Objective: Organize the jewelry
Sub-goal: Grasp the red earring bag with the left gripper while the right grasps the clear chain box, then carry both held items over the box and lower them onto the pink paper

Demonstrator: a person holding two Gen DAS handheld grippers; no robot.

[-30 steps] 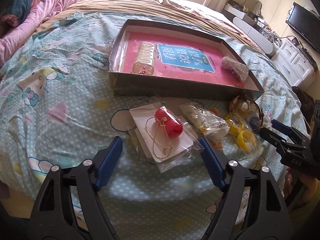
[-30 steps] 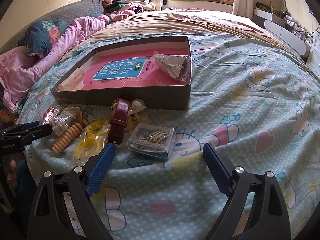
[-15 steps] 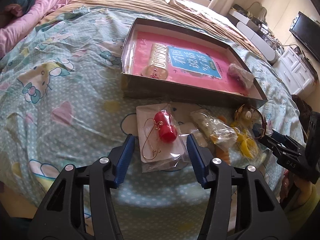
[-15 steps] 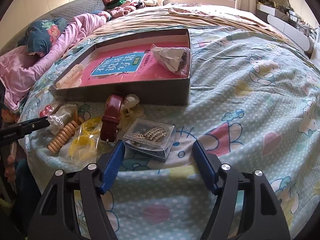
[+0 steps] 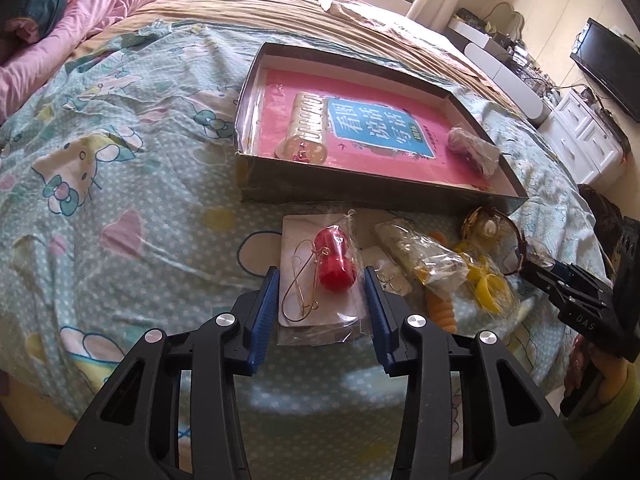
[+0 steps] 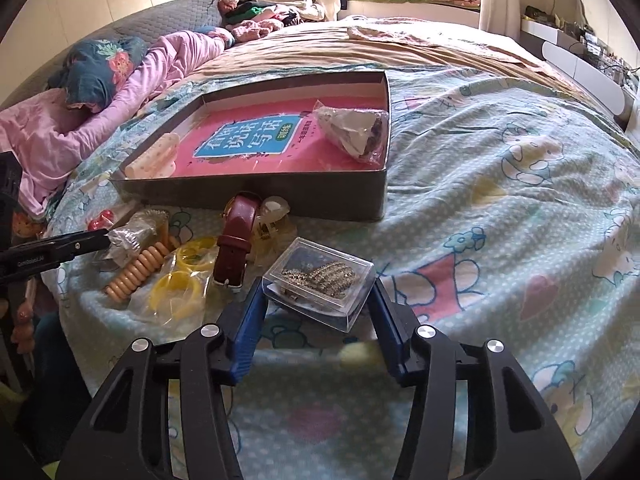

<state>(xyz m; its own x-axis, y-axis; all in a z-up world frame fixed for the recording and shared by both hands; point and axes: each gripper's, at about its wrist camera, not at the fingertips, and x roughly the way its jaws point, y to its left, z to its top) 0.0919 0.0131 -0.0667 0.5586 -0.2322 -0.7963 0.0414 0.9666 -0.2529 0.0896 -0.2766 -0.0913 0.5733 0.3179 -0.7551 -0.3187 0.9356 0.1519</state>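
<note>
A clear bag (image 5: 320, 280) holding a white card, gold hoop earrings and red beads lies on the bedspread. My left gripper (image 5: 320, 272) straddles it, jaws closing, blue pads (image 5: 266, 308) right at the bag's edges. My right gripper (image 6: 317, 286) straddles a clear plastic box (image 6: 320, 280) of sparkly jewelry, jaws closing too, pads beside its corners. Behind both sits a shallow grey tray (image 5: 380, 194) (image 6: 280, 196) lined with a pink book, holding a cream bracelet (image 5: 306, 132) and a bagged piece (image 6: 352, 132).
Between the two grippers lie a brown watch strap (image 6: 236, 240), yellow rings in plastic (image 6: 180, 280), a peach coil band (image 6: 136, 272), a pale hair clip (image 6: 274, 212) and a crinkled bag (image 5: 428, 256). Pink bedding (image 6: 60, 128) is piled far left; the bed edge runs just below the grippers.
Both grippers' jaws have narrowed from wide open to just outside their items. Each gripper has eased slightly forward, the left around the earring bag and the right around the clear box.
</note>
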